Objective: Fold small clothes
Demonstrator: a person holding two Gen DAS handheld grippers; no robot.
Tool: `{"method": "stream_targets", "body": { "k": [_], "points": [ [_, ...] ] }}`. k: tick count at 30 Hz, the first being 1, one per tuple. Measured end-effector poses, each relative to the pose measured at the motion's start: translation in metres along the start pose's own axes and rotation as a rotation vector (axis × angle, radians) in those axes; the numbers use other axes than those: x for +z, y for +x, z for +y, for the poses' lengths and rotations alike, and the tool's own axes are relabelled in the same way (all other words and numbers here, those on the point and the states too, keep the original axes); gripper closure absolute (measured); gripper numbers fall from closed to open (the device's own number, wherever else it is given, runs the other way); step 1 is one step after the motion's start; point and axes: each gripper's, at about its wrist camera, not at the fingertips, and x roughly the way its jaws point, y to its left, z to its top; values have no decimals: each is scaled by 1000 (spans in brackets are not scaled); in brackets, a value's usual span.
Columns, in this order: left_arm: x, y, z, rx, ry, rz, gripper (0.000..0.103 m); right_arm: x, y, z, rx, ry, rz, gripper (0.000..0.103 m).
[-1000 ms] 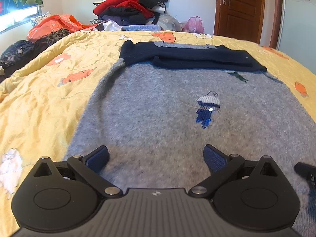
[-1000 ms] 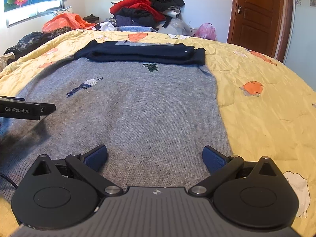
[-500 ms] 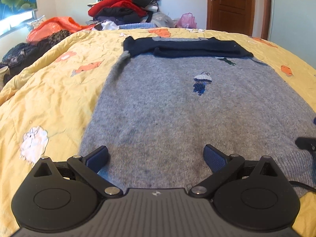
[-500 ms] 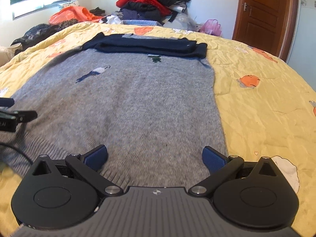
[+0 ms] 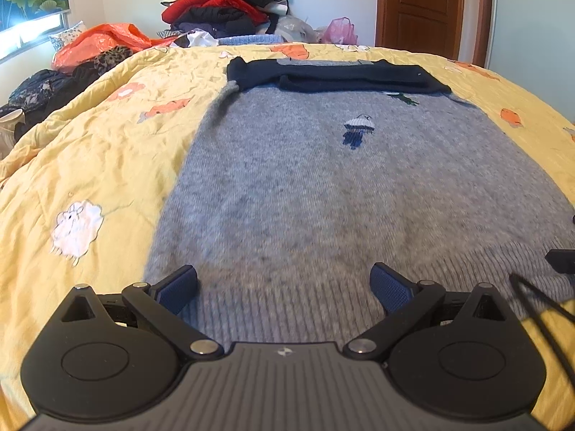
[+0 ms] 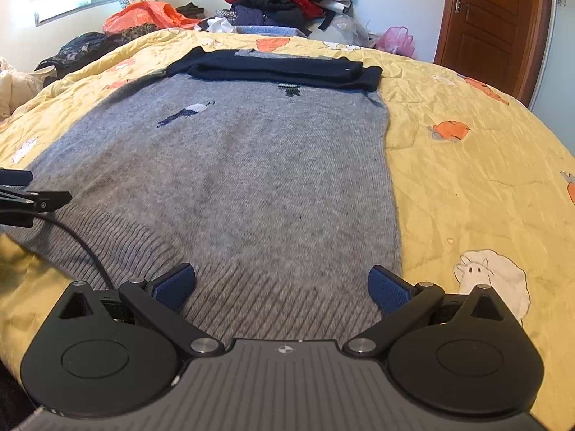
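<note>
A grey knit sweater [image 5: 323, 186] lies flat on the yellow bedspread, its navy sleeves [image 5: 337, 75] folded across the far end. It also shows in the right wrist view [image 6: 251, 179], with the navy sleeves [image 6: 280, 68] at the far end. My left gripper [image 5: 284, 287] is open and empty, just above the ribbed hem near its left corner. My right gripper [image 6: 282, 285] is open and empty, above the ribbed hem near its right corner. The left gripper's tip [image 6: 32, 197] shows at the left edge of the right wrist view.
The yellow bedspread [image 5: 90, 165] surrounds the sweater. A pile of clothes [image 5: 222, 7] stands beyond the bed's far edge, with an orange bag [image 5: 97, 39] to the left. A wooden door [image 5: 420, 7] is at the back right. A black cable [image 6: 79, 240] crosses the hem.
Both grippers have pulled back toward the near end of the sweater, from over its middle to its ribbed hem. Both stay open.
</note>
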Motion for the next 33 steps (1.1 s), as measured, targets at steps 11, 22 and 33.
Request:
{"method": "stream_targets", "body": {
  "k": [11,22,33],
  "points": [
    [-7,-12,5,2,33,15,0,-8,-21,-7,51,-98,87,1],
    [-3,-16,17,60,55,17,0,1,-136,-138,-429,-356,171,3],
    [4,-15,64,-8,-141,84,0,3,-116,-188,105,396,10,7]
  ]
}}
